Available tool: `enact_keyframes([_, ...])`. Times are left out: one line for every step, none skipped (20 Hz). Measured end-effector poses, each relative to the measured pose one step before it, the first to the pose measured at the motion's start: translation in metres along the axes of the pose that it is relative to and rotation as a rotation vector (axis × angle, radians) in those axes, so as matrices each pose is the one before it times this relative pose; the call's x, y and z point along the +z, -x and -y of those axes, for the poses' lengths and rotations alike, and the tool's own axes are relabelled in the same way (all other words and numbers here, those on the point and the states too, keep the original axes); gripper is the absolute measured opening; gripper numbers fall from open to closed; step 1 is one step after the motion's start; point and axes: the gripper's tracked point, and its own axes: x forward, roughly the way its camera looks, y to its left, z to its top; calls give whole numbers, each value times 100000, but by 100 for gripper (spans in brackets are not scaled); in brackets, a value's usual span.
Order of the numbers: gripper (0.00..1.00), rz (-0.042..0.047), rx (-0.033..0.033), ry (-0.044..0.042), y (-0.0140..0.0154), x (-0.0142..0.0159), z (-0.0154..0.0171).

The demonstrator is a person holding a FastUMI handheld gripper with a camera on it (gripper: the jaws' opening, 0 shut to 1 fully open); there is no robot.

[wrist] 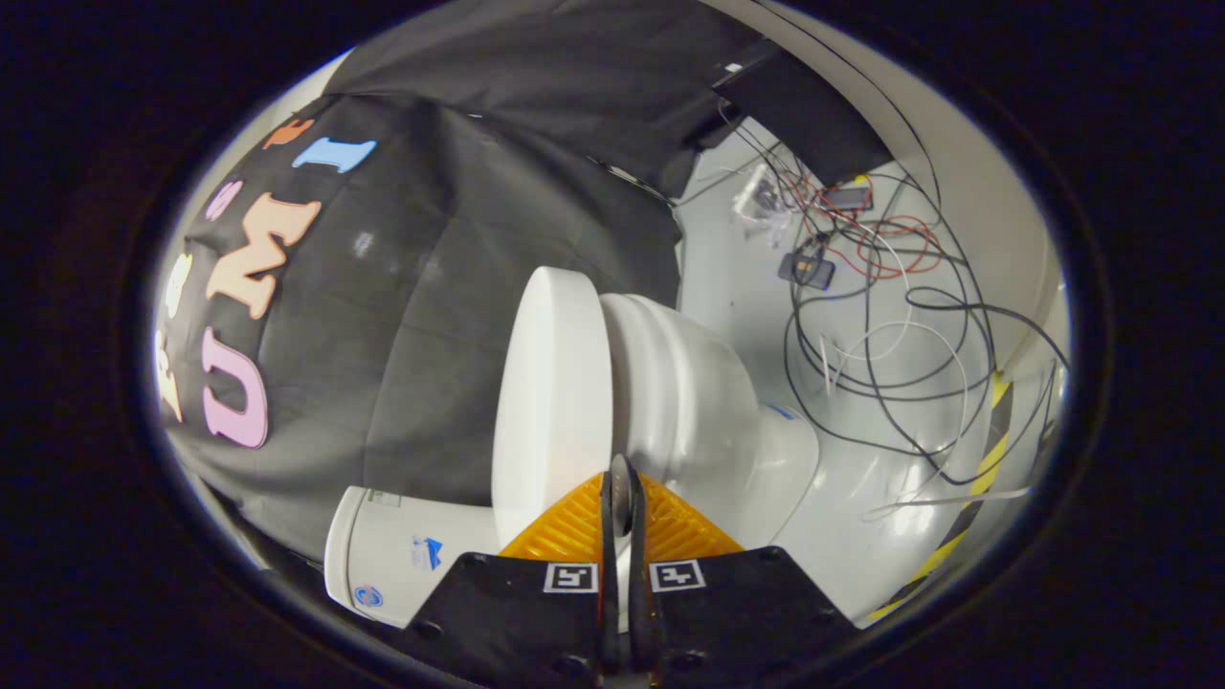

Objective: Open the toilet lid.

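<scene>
Gripper (620, 478) fingers nearly closed, apparently pinching the toilet lid (550, 402) edge — contact we cannot confirm; lid stands raised off the toilet bowl (699, 411) — we judge opening nearly complete.

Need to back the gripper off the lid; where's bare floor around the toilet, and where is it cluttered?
Bare floor lies between the toilet and the cables. Beyond that, wires crowd toward the striped tape. The gripper, nearly shut, sits at the lid edge.

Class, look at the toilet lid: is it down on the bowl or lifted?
Down. The lid lies flush against the bowl, no gap showing; the closed gripper sits at their seam.
</scene>
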Motion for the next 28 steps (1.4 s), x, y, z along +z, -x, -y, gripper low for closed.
enact_keyframes([5, 1379, 879, 2435, 475, 186, -927])
enact_keyframes([5, 1023, 213, 2616, 309, 183, -774])
enact_keyframes([6, 1495, 66, 2557, 310, 176, -753])
enact_keyframes([6, 1640, 1126, 1889, 302, 298, -909])
enact_keyframes([6, 2070, 2796, 1446, 295, 420, -1483])
enact_keyframes([6, 1475, 3149, 2312, 253, 337, -1520])
enact_keyframes([6, 921, 3143, 4123, 96, 206, -1762])
enact_keyframes([6, -540, 2365, 5248, 149, 114, -1540])
enact_keyframes([5, 928, 1752, 6150, 418, 266, -1270])
enact_keyframes([5, -849, 437, 5022, -2, -116, -762])
enact_keyframes([5, 1035, 969, 4163, 451, 114, -601])
enact_keyframes([5, 385, 1805, 2126, -71, 185, -774])
enact_keyframes([6, 1053, 1683, 1620, 261, 165, -1125])
enact_keyframes([6, 782, 908, 2252, 45, 153, -764])
enact_keyframes([6, 232, 848, 2923, 169, 59, -741])
enact_keyframes([6, -518, 833, 3456, 137, 101, -780])
enact_keyframes([6, -113, 706, 3858, 60, 110, -832])
enact_keyframes([7, -102, 1298, 4133, 87, 194, -1105])
enact_keyframes([8, 378, 1952, 3582, 41, 154, -1218])
enact_keyframes([8, 95, 2595, 3770, 11, 209, -1393])
enact_keyframes([10, 537, 2810, 3922, -114, 94, -1539])
enact_keyframes([11, 719, 3124, 3990, -10, 263, -1368])
enact_keyframes([12, 419, 3048, 3065, 1, 68, -1225])
enact_keyframes([12, 573, 2824, 2095, -60, 142, -1336])
enact_keyframes([12, 365, 2709, 1572, -265, 177, -1140])
enact_keyframes([12, 94, 2391, 1799, -262, 98, -962])
enact_keyframes([12, 112, 2564, 2050, -233, 9, -1045])
enact_keyframes([12, -443, 2420, 2410, -371, 56, -962])
